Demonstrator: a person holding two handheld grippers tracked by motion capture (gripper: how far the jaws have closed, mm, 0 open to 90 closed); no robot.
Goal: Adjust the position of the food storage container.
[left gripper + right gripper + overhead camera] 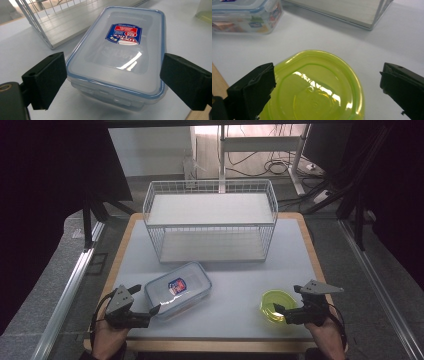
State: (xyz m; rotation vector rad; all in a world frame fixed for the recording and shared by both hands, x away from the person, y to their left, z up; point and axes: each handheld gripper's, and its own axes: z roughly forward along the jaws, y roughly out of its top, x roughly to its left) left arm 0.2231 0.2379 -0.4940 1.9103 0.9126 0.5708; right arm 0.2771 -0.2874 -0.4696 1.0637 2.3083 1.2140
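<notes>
A clear rectangular container [177,289] with a blue-rimmed lid and a red and blue label lies at the front left of the table. My left gripper [146,300] is at its near short end. In the left gripper view the container [115,50] lies between the two black jaws of my left gripper [112,82], which stand wide apart close beside the lid's edges. A round yellow-green container [276,306] sits at the front right. My right gripper [287,298] is open just behind it. In the right gripper view the green container [317,87] sits between the jaws of my right gripper [327,87], with a gap on the right.
A white wire shelf rack [210,220] with two levels stands at the back middle of the table [250,270]. The table's wooden front edge [225,345] runs just ahead of both hands. Dark stands and cables surround the table.
</notes>
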